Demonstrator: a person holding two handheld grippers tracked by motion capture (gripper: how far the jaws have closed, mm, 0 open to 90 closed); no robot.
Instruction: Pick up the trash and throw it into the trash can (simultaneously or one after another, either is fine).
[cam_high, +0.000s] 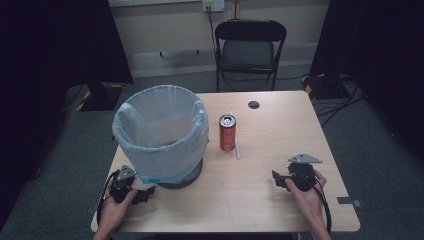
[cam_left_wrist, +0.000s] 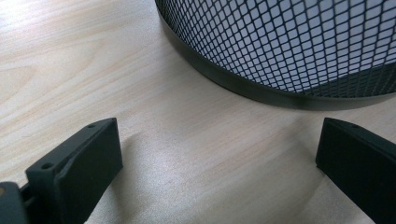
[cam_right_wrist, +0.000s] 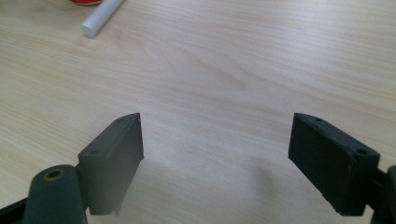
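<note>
A black mesh bin (cam_high: 160, 130) lined with a pale translucent bag stands on the left half of the wooden table (cam_high: 270, 200). A red drink can (cam_high: 227, 132) stands upright just right of it, with a white straw (cam_high: 237, 145) lying alongside. My left gripper (cam_high: 146, 193) rests at the near left by the bin's base, open and empty. In the left gripper view its jaws (cam_left_wrist: 217, 144) face the bin's mesh wall (cam_left_wrist: 289, 42). My right gripper (cam_high: 276, 178) sits open at the near right. In the right gripper view (cam_right_wrist: 217, 135) the straw end (cam_right_wrist: 100, 16) and the can's base (cam_right_wrist: 86, 2) lie far ahead.
A dark round cable hole (cam_high: 254, 104) sits near the table's far edge. A black folding chair (cam_high: 249, 50) stands beyond the table. Dark curtains flank both sides, and cables lie on the floor at the right (cam_high: 340, 102). Bare wood stretches between the two grippers.
</note>
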